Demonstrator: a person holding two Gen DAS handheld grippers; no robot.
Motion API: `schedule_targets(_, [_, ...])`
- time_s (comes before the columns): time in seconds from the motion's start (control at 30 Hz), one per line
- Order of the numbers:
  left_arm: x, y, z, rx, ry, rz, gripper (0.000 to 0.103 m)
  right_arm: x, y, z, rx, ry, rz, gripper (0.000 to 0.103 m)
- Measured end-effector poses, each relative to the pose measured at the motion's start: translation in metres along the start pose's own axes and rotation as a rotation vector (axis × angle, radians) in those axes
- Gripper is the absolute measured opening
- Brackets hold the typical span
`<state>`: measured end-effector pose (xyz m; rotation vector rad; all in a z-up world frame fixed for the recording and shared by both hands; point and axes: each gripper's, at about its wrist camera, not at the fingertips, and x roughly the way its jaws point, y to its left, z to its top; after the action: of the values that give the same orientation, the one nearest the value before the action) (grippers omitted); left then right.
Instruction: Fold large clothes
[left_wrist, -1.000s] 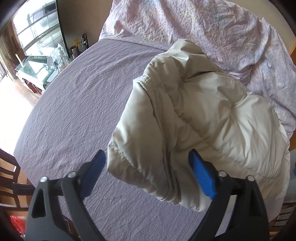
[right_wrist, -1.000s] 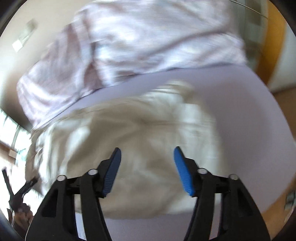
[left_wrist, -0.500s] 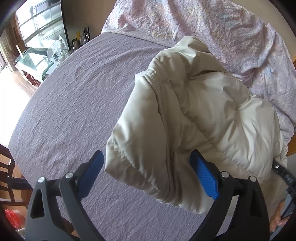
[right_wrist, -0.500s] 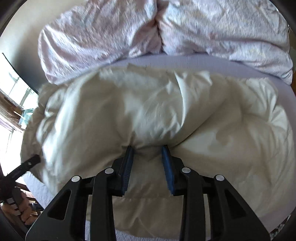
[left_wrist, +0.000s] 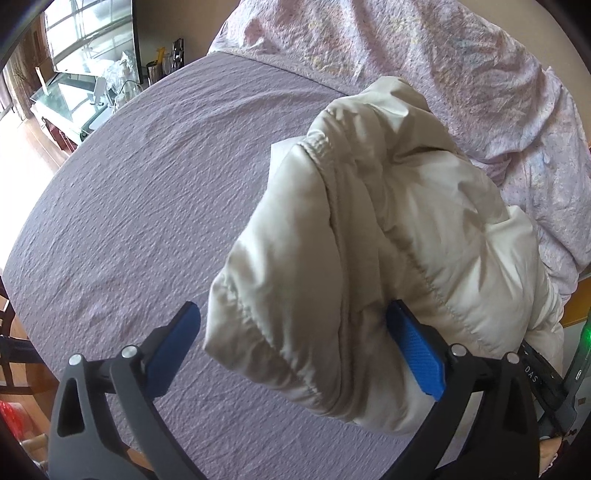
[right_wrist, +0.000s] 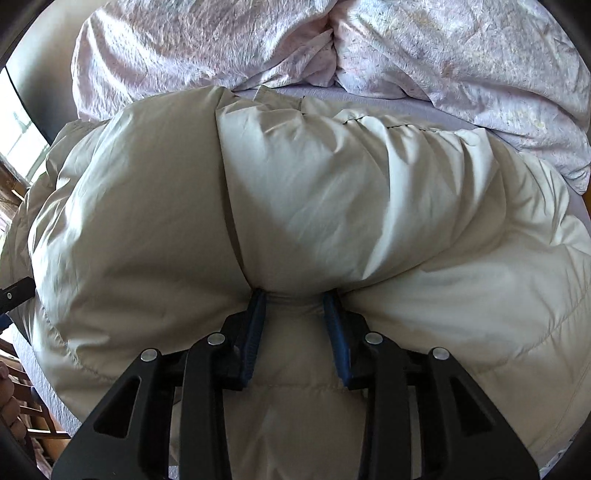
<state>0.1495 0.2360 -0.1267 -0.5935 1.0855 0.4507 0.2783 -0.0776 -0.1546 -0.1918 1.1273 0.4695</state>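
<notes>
While the jacket (left_wrist: 369, 236) lies bunched on the bed (left_wrist: 155, 177), the right gripper (right_wrist: 295, 314) pinches a fold of it: the blue pads (right_wrist: 255, 328) press into the puffy cloth from both sides, the jaws standing narrow with the fabric squeezed between them. The left gripper (left_wrist: 295, 339) has its jaws spread wide and opening; the near end of the jacket bulges between them, the right-hand pad against the cloth, the left-hand pad (left_wrist: 173, 347) clear of it, so nothing is clamped there.

No container shows close by; beyond the bed's far left corner a glass cabinet (left_wrist: 70, 96) carries some bottles and small things too small to tell apart.

The jacket is a cream, quilted, padded one, with stitched seams and a gathered elastic edge (left_wrist: 314, 144) turned up at its far side. In the right wrist view it swells in big rounded lobes with a dark seam running down the left of the middle. It sits toward the bed's right side, its far end next to a crumpled pink flowered duvet (left_wrist: 461, 74) heaped along the head edge. The lilac sheet to the left of the jacket is crinkled and bare.
</notes>
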Motion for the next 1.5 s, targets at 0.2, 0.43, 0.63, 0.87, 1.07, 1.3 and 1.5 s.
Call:
schedule_targets(0.2, [0.012,0.002,0.001,-0.039,0.024,-0.018,0.101,0.000,0.001,0.000,-0.004,-0.001,0.003,0.036])
schedule_targets(0.43, [0.022,0.006,0.000,-0.122,0.034,-0.097,0.090,-0.001,0.000,-0.002,-0.003,-0.014,0.011,0.036])
schedule_targets(0.63, [0.008,-0.005,0.002,-0.105,0.005,-0.146,0.044,-0.001,0.001,-0.003,-0.004,-0.020,0.008,0.036])
schedule_targets(0.87, [-0.026,-0.022,0.011,-0.070,-0.051,-0.185,0.028,-0.002,0.002,-0.003,-0.009,-0.021,0.007,0.036])
schedule_targets(1.07, [-0.061,-0.050,0.016,-0.024,-0.110,-0.270,0.028,-0.002,0.001,-0.002,-0.004,-0.020,0.015,0.036])
schedule_targets(1.3, [-0.097,-0.108,0.007,0.102,-0.162,-0.369,0.028,-0.002,-0.005,-0.001,0.018,-0.021,0.048,0.036])
schedule_targets(1.5, [-0.107,-0.149,-0.006,0.168,-0.161,-0.434,0.028,-0.002,-0.015,0.002,0.039,-0.005,0.101,0.036])
